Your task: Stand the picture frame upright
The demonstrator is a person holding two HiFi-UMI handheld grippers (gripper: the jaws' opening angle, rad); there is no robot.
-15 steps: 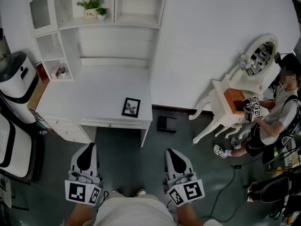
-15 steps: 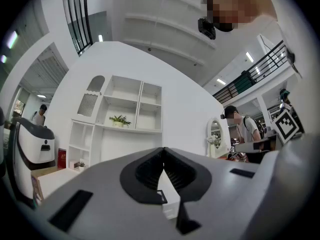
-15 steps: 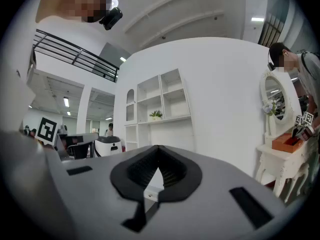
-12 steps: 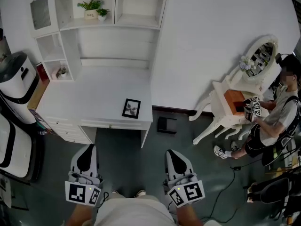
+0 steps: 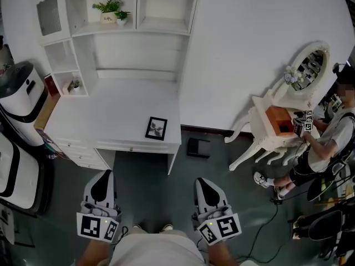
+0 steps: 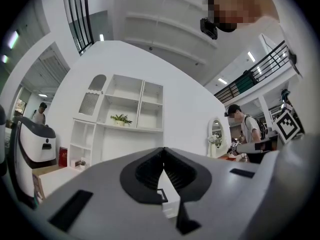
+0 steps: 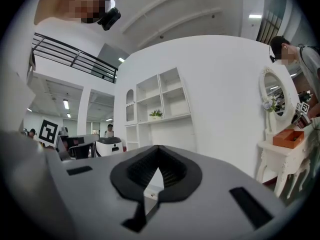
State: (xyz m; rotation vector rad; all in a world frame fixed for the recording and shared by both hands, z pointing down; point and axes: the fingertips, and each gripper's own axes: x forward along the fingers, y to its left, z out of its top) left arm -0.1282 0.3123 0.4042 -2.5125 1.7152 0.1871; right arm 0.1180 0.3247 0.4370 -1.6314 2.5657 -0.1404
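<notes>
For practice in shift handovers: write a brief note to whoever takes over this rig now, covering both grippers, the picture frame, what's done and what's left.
Left gripper: shut, empty, short of the desk.
Right gripper: shut, empty, alongside.
Picture frame: flat near the desk's front right corner.
Done: nothing.
Left: approach, grip the frame, stand it upright.

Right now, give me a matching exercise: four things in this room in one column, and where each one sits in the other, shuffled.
Things:
1. picture frame
2. potted plants
3. orange box
4. black box

Places:
A. on the floor, beside the desk
B. lying on the white desk
C. on a high shelf
D. on the ornate dressing table

Pairs: 1-B, 2-C, 3-D, 4-A
</notes>
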